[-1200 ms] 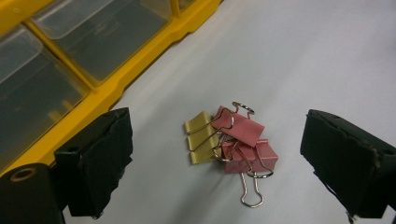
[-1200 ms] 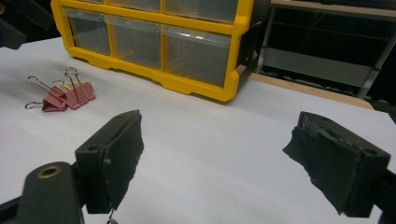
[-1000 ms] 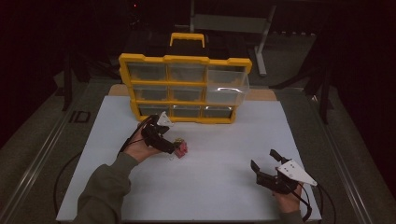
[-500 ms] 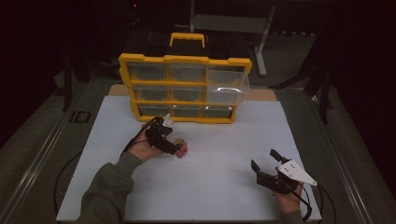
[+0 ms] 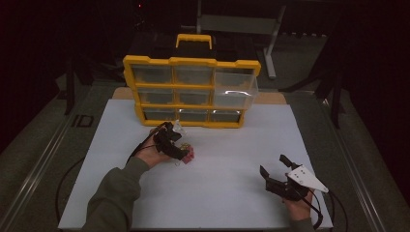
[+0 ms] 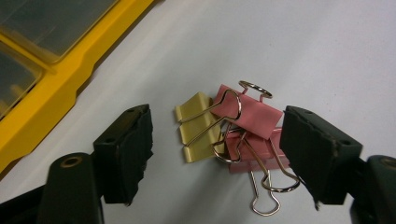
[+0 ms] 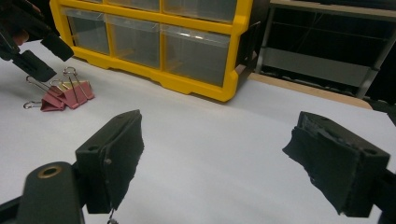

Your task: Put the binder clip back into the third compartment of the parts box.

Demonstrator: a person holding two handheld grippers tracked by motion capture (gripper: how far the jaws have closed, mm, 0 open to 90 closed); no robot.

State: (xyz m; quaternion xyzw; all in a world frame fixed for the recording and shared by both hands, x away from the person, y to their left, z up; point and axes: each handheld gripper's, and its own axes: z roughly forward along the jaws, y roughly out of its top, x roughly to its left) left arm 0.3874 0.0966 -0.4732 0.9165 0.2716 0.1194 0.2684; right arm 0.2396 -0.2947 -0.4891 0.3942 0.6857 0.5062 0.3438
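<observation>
A small heap of binder clips lies on the white board: two pink clips (image 6: 250, 112) and a yellow clip (image 6: 198, 126), tangled by their wire handles. My left gripper (image 6: 215, 149) straddles the heap. Its jaws have just been closing, with the clips between them but not pinched; the left pad stands clear of the yellow clip. From above, the left gripper (image 5: 180, 150) sits over the clips (image 5: 187, 154) in front of the cabinet. My right gripper (image 5: 273, 164) rests open and empty near the front right, and in its own view (image 7: 217, 154) the clips (image 7: 70, 98) lie far left.
A yellow drawer cabinet (image 5: 193, 62) with clear drawers stands at the back of the board, close behind the left hand. Its middle-right drawer (image 5: 234, 92) is pulled out. The board's front edge (image 5: 193, 224) runs just below both forearms.
The left gripper has settled slightly closer over the clips with its jaws narrower. The right gripper has stayed where it was.
</observation>
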